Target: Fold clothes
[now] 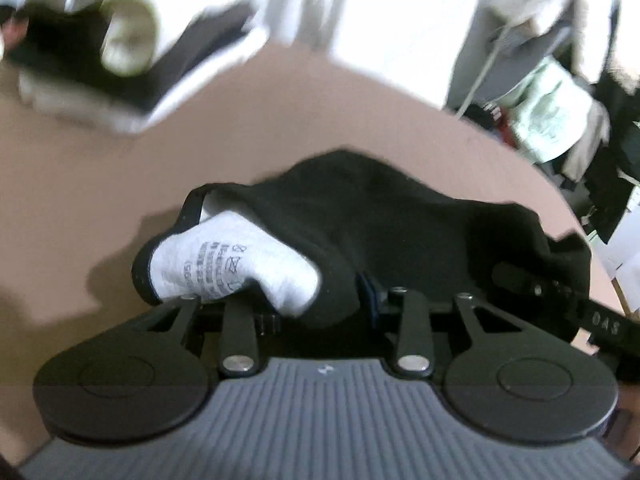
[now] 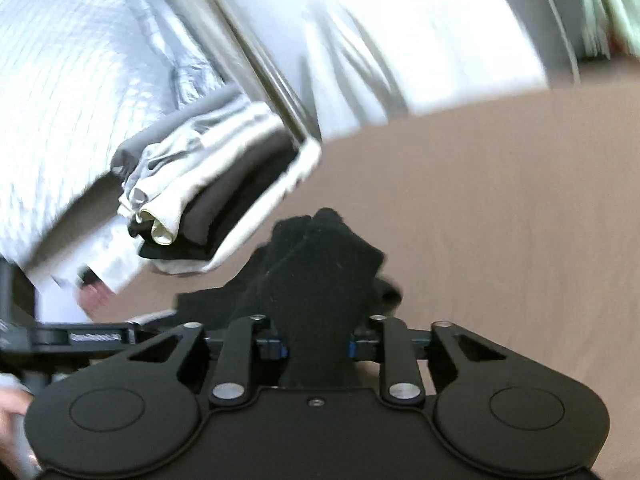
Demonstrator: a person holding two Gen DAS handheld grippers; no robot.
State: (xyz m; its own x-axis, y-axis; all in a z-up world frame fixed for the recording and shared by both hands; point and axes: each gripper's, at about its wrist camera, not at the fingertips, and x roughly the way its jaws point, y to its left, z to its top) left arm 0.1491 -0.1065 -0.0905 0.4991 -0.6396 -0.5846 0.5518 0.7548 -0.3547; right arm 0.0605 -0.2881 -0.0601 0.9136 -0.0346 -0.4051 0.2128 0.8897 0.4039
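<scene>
Tan sheet (image 1: 120, 152) covers the flat surface, smooth and bare around the work. On it lies a black garment (image 1: 400, 216), bunched up, its white care label (image 1: 232, 264) turned out with printed washing symbols showing. The left gripper (image 1: 328, 308) has cloth gathered between its fingers, pinching the garment's near edge beside the label. The right gripper (image 2: 318, 344) pinches another bunch of the same black cloth, which rises in a peak ahead of its fingers; its arm shows at the right edge of the left view. Behind, at the sheet's far side, sits a stack (image 2: 208, 208) of folded clothes, grey, black and pale, resting on something white. White quilted fabric (image 2: 72, 80) and white drapes (image 1: 380, 12) fill the background, blurred. A cluttered heap (image 1: 552, 116) of bags and dark things stands off the sheet's right.
</scene>
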